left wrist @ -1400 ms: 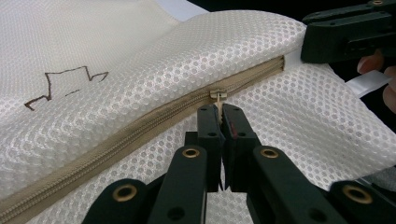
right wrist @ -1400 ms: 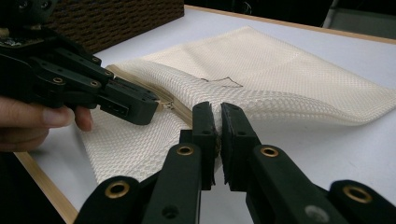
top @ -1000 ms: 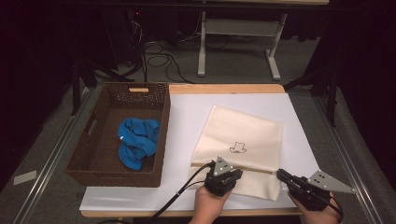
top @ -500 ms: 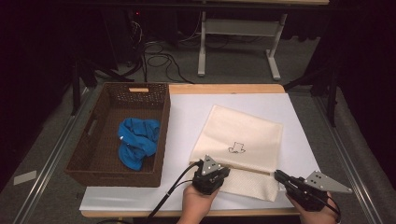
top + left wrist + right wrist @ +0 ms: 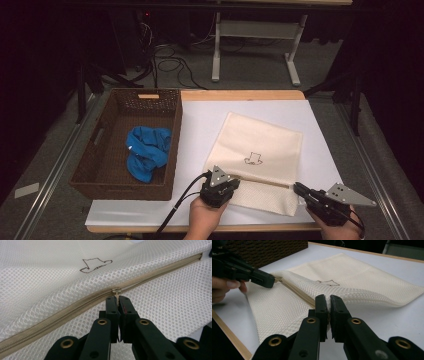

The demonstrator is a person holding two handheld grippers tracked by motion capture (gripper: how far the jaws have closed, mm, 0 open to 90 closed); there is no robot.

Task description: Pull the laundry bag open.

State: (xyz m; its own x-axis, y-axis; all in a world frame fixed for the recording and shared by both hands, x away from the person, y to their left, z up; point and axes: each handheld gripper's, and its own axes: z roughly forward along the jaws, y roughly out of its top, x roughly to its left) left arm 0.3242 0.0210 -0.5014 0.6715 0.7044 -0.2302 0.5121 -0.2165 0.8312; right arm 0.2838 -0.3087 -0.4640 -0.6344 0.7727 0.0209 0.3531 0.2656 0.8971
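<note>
Unzipping step under way: left claw point(image 5: 118, 298) clamped on the zipper pull point(image 5: 116, 291) of the mesh bag point(image 5: 260, 150), right claw point(image 5: 328, 305) pinching the bag's corner just ahead of it, apparently at the zipper's end. Bag lies flat on the surface point(image 5: 200, 120); next move likely calls for sliding the pull along the zipper point(image 5: 62, 313) away from the right claw while that corner stays taut.

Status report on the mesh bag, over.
Left gripper shut on zipper pull. Right gripper shut on mesh bag corner. Zipper part open. Basket with blue cloth off to the side, nothing in the way.

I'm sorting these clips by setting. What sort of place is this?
Probably a lab or recording workspace, not a home: a white-covered table in a dark room, loose cables on the floor behind, and a bare metal stand.
</note>
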